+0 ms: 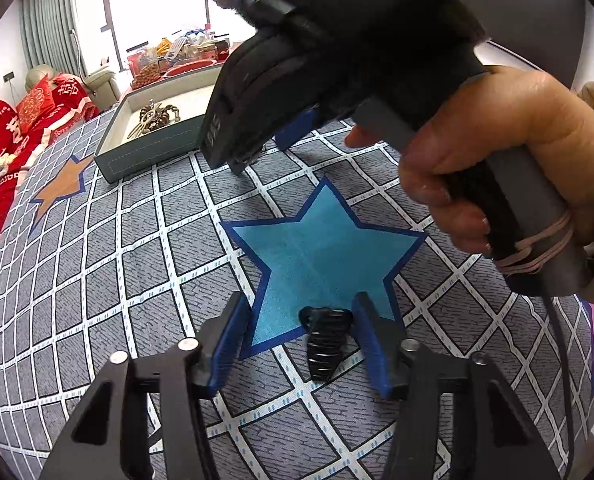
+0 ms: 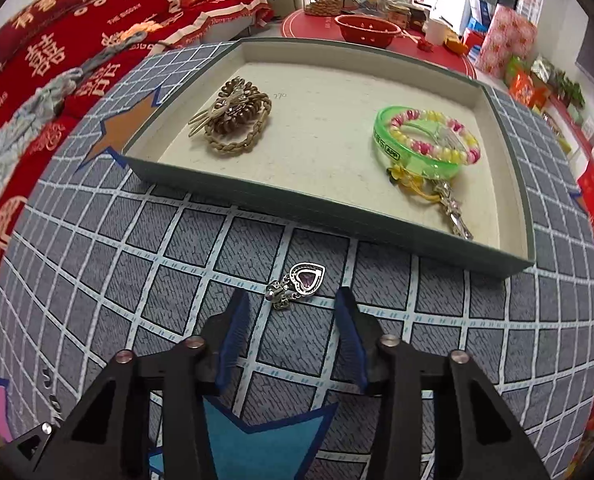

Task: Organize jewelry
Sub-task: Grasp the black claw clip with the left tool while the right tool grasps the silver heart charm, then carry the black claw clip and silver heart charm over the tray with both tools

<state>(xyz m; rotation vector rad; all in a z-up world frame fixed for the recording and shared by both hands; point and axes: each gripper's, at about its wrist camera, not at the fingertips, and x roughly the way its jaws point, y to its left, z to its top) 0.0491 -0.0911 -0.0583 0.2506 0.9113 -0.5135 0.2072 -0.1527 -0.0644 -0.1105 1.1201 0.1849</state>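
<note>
Left wrist view: left gripper (image 1: 301, 334) gaping wide, straddling black ribbed hair clip (image 1: 325, 342) lying on grey grid-patterned cloth (image 1: 109, 248) at blue star's (image 1: 325, 240) lower edge. Right hand (image 1: 509, 168) gripping handle.

Right wrist view: right gripper (image 2: 291, 310) spreading wide, empty, hovering just behind silver heart-shaped purple-stone pendant (image 2: 297, 285) lying near shallow grey-green tray (image 2: 337, 220) holding 2 jewelry clusters.

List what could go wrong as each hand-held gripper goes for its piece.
The heart pendant is small and flat on the patterned mat; the open right hand-held gripper may pinch cloth or flick it away. The black clip lies between the open left hand-held gripper's fingers, off-center toward one, and could twist when closed.
</note>
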